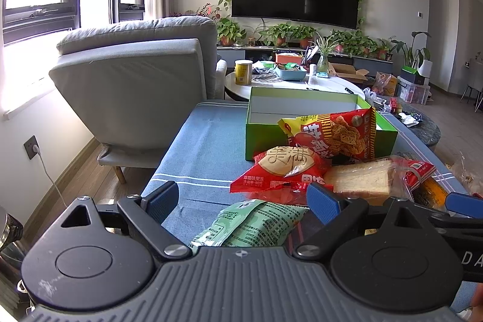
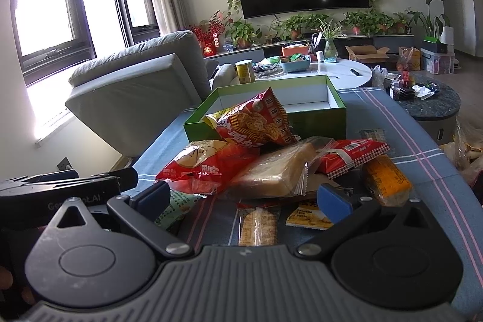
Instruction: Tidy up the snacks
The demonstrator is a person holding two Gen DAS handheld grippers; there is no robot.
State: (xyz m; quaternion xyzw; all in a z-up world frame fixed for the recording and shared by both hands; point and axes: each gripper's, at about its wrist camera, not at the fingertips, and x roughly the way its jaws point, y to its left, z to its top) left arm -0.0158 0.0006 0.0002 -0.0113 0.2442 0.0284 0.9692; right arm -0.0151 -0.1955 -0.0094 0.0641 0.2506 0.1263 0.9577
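- Left wrist view: left tongs [image 1: 238, 199] spread wide, nothing held; green packet [image 1: 253, 224] lying right between the fingers, just below them, long axis pointing forward and a bit to the right.
- Ahead of it on the bench [image 1: 199, 141]: red jelly bag [image 1: 283, 171], then the chips bag [image 1: 335, 132] leaning against the front wall of the open green box [image 1: 259, 138].
- Right wrist view: right tongs [image 2: 244, 199] also wide open and empty, above a narrow cracker pack [image 2: 258, 227] with long axis pointing forward; sliced bread [image 2: 277, 171] just beyond.
- Probably nearest choice: green packet for the left side, box straight ahead and slightly right.
- Possible trouble: thin foil slipping from the pads.
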